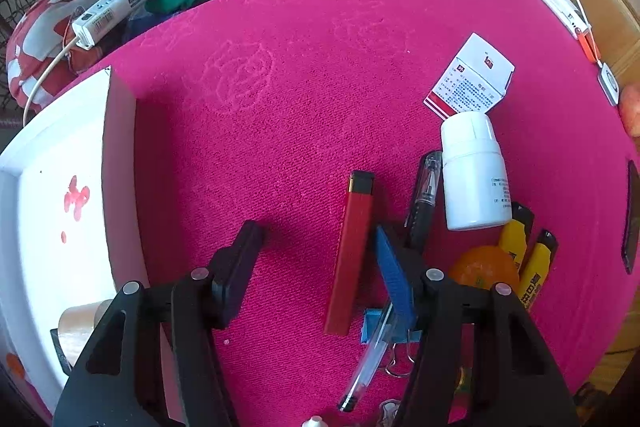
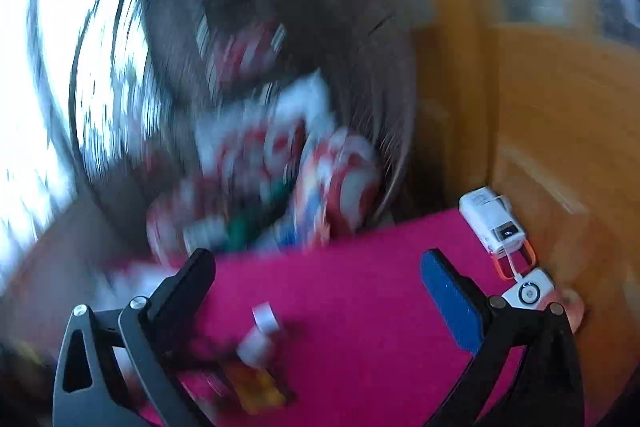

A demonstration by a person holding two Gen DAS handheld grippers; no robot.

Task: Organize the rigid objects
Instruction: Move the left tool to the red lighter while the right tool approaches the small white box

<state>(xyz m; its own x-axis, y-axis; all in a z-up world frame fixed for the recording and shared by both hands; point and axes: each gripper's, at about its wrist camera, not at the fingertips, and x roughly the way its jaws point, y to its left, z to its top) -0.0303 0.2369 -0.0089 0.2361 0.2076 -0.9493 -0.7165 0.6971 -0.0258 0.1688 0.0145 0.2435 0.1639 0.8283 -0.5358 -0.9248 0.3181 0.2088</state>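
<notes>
The left hand-held gripper (image 1: 316, 255) stands half-open astride the red lighter (image 1: 352, 255), pads not yet pressing, at lower centre on the pink tabletop (image 1: 300, 87). The lighter looks light, stiff and smooth, likely slippery; its long flat sides at mid-length suit gripping.

small print on white bottle (image 1: 474, 175), carton (image 1: 470, 79), yellow cutters (image 1: 534, 267), seemingly illegible
</notes>
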